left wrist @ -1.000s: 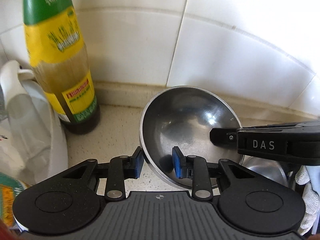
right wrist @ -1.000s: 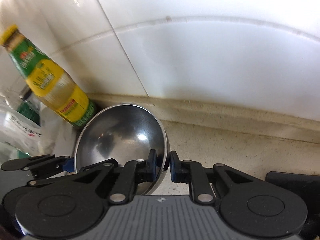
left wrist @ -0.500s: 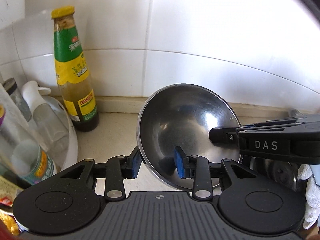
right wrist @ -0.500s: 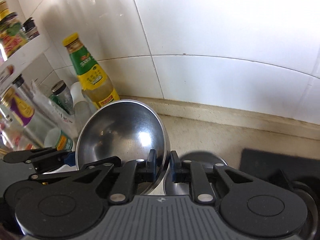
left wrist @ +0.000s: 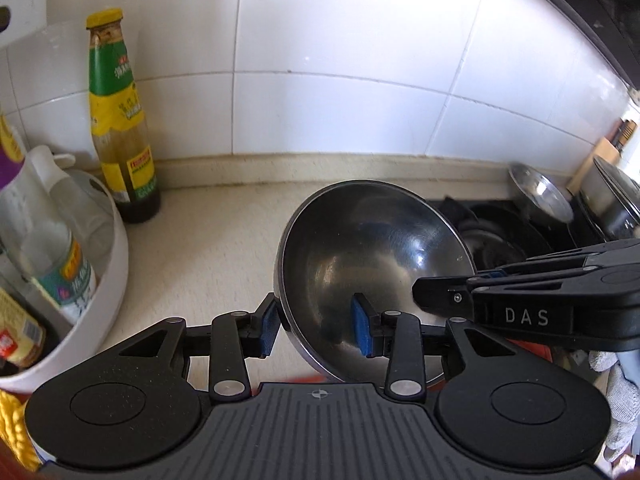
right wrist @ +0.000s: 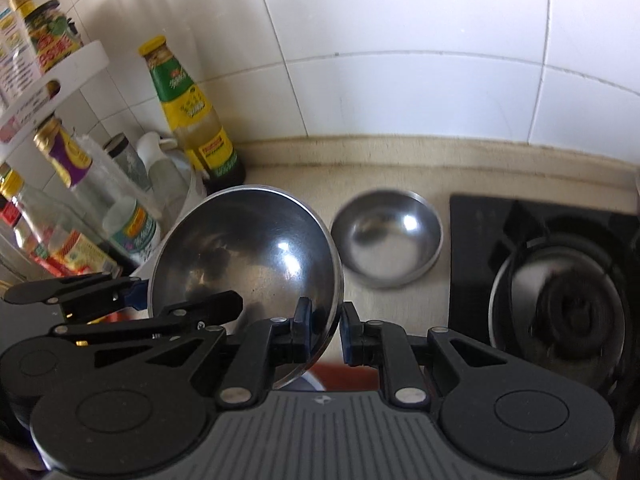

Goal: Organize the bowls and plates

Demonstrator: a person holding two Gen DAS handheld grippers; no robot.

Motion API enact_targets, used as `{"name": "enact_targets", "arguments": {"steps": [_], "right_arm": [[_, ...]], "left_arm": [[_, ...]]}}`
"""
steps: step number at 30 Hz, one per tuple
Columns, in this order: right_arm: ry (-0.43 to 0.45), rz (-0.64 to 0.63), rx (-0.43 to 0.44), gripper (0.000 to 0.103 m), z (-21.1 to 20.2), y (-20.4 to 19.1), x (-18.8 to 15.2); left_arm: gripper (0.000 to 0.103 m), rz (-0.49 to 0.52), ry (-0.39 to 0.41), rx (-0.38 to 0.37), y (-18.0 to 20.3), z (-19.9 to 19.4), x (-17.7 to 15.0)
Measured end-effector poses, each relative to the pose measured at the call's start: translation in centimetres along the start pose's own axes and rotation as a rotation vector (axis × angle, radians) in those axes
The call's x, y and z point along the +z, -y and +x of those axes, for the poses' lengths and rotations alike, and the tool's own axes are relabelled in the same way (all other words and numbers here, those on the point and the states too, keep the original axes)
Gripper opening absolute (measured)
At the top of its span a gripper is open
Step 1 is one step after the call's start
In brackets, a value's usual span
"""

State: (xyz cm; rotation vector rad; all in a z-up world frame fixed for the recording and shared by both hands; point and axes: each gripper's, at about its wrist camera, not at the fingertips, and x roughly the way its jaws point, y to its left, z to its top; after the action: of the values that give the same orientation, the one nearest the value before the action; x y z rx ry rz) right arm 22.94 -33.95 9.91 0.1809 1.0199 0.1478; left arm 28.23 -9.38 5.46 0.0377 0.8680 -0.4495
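Note:
A large steel bowl point(left wrist: 376, 252) is held tilted in the air above the beige counter; it also shows in the right wrist view point(right wrist: 248, 248). My right gripper point(right wrist: 323, 330) is shut on its right rim. My left gripper point(left wrist: 316, 330) straddles the left rim with its blue pads point(left wrist: 362, 330) apart from the metal, so it is open. A smaller steel bowl point(right wrist: 388, 236) sits empty on the counter to the right of the held bowl, beside the stove.
A green-and-yellow sauce bottle point(left wrist: 120, 128) stands by the tiled wall. A white rack point(left wrist: 100, 248) of bottles is at the left. A black gas stove point(right wrist: 560, 280) is at the right, with a steel pan point(left wrist: 540, 192) and pot point(left wrist: 616, 204) behind.
Both grippers and the large bowl have pulled back and up from the wall. The small bowl on the counter and the stove have come into view. The left jaws have opened wider.

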Motion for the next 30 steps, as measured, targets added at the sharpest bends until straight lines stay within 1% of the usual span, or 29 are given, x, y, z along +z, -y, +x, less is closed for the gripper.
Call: {"name": "enact_targets", "arguments": {"steps": [3, 7, 12, 13, 18, 24, 30], "right_arm": [[-0.015, 0.025, 0.011, 0.016, -0.6, 0.1, -2.0], [-0.027, 0.061, 0.022, 0.017, -0.4, -0.5, -5.0], [-0.074, 0.106, 0.047, 0.018, 0.6, -0.6, -7.5], [-0.078, 0.108, 0.046, 0.018, 0.6, -0.6, -7.8], [-0.094, 0.102, 0.033, 0.018, 0.4, -0.7, -8.9], [-0.103, 0.096, 0.017, 0.018, 0.9, -0.7, -9.3], [-0.057, 0.060, -0.058, 0.019, 0.9, -0.6, -9.1]], "left_arm": [[0.049, 0.004, -0.006, -0.010, 0.1, -0.9, -1.5], [0.051, 0.009, -0.027, -0.014, -0.2, -1.2, -3.5], [0.051, 0.021, -0.061, -0.017, -0.3, -0.9, -4.9], [0.050, 0.024, -0.080, -0.022, -0.3, -0.9, -5.1], [0.050, 0.038, -0.095, -0.031, -0.1, -1.0, -6.4], [0.050, 0.030, -0.109, -0.036, -0.2, -0.8, -7.2], [0.047, 0.018, -0.119, -0.040, -0.3, 0.0, -7.4]]}}
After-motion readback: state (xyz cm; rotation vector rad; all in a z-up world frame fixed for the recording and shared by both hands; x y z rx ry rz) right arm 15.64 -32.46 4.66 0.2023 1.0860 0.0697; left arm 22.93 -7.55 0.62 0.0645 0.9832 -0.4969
